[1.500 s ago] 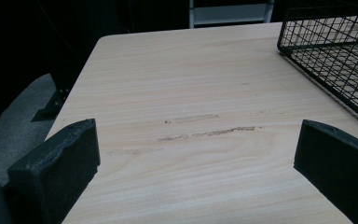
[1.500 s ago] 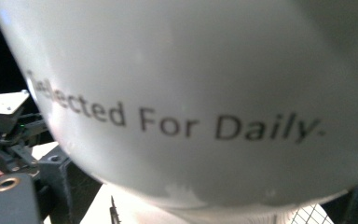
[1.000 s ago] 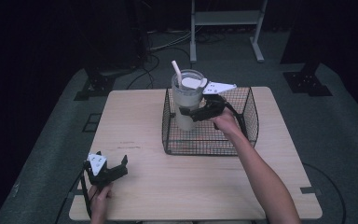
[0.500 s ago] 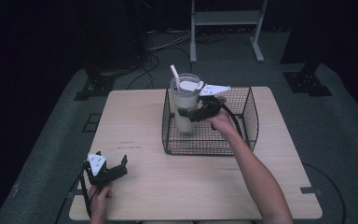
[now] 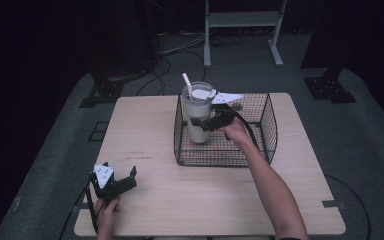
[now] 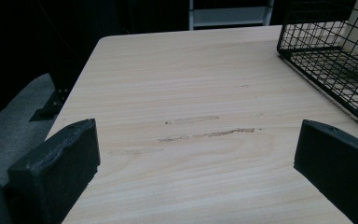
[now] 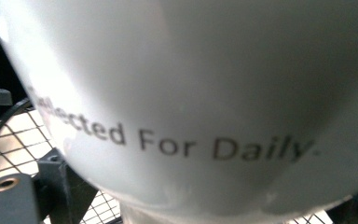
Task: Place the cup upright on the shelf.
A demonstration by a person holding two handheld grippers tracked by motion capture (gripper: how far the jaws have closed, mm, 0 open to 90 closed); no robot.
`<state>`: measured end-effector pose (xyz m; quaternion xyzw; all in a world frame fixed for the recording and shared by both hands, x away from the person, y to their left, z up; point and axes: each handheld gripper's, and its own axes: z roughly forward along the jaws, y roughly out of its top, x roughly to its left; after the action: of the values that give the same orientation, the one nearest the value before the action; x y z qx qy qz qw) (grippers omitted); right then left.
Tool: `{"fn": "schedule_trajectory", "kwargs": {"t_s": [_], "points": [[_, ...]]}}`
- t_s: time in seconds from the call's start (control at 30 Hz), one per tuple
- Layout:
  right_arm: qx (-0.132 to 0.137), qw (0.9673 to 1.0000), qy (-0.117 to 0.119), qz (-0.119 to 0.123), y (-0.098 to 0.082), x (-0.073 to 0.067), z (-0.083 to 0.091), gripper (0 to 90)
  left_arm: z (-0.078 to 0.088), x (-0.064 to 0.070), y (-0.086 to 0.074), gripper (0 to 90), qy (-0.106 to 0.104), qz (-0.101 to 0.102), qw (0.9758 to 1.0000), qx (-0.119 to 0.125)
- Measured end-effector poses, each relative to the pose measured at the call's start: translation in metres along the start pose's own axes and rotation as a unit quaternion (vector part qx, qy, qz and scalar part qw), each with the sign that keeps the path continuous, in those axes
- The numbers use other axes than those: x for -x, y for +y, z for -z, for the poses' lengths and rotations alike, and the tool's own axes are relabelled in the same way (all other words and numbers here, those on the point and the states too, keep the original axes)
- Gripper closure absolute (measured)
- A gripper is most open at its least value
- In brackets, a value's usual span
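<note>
— Where is the tumbler [image 5: 198,116] now?

— It stands up straight inside the black wire basket [image 5: 265,131], in the left part of it. The basket sits on the far half of the wooden table [image 5: 190,200]. The cup is pale and has a clear lid with a white straw [image 5: 186,82] poking out.

— What is your right gripper [image 5: 203,123] doing?

— Your right hand [image 5: 236,131] reaches into the basket, and the gripper's jaws sit on both sides of the cup, about halfway up. They hug it. In the right gripper view the cup wall is very close, and you can read "For Daily" [image 7: 223,145] on it.

— And your left gripper [image 5: 125,180]?

— Your left hand [image 5: 106,210] holds it at the near left corner of the table, well apart from the basket. Its two black jaws are spread wide with nothing between them, just bare wood. In the left gripper view a corner of the basket shows at the top right.
</note>
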<state>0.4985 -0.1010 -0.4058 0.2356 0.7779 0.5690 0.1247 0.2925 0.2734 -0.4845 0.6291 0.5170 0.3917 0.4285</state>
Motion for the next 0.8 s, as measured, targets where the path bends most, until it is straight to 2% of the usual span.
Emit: {"fn": "schedule_trajectory", "kwargs": {"t_s": [0.4, 0.7, 0.8], "points": [[-0.019, 0.9998, -0.006, 0.0, -0.008, 0.004, -0.009, 7.9, 0.0, 0.0, 0.0, 0.0, -0.001, 0.004, 1.0, 0.001], [-0.043, 0.9991, -0.001, 0.002, -0.013, 0.005, -0.015, 7.8, 0.0, 0.0, 0.0, 0.0, -0.002, 0.003, 1.0, -0.001], [-0.042, 0.9991, 0.001, 0.009, -0.013, 0.004, -0.015, 7.8, 0.0, 0.0, 0.0, 0.0, -0.002, 0.004, 1.0, -0.001]]}}
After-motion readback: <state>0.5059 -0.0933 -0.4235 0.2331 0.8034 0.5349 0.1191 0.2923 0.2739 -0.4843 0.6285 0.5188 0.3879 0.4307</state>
